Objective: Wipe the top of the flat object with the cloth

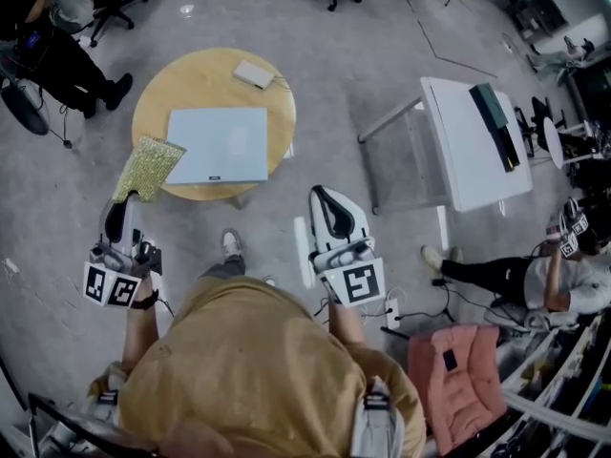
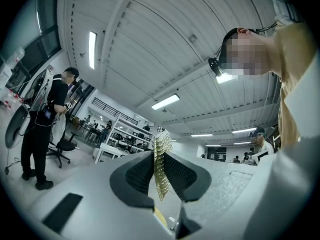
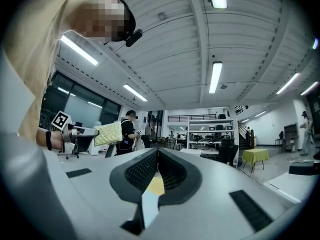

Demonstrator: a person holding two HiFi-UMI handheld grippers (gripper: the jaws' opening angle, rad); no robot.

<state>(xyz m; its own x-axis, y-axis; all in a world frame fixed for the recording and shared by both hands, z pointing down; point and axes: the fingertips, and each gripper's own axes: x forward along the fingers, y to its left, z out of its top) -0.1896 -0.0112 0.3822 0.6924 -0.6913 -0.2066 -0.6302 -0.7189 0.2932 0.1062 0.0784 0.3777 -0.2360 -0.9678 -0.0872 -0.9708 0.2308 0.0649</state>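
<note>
A pale blue flat board [image 1: 219,145] lies on the round wooden table [image 1: 172,82]. My left gripper [image 1: 122,202] is shut on a yellow-green cloth [image 1: 148,168], which hangs over the table's left front edge beside the board. In the left gripper view the cloth [image 2: 160,162] stands clamped between the two dark pads. My right gripper [image 1: 325,203] is shut with nothing in it, held off the table to the right of the board. From the right gripper view I see the cloth [image 3: 108,133] at the left, and my own jaws [image 3: 157,170] pressed together.
A small white box [image 1: 253,73] lies at the table's far edge. A white desk [image 1: 472,144] stands to the right, a pink cushion chair [image 1: 454,372] near my right side. People sit at the left back [image 1: 57,41] and at the right [image 1: 520,280]. Grey floor surrounds the table.
</note>
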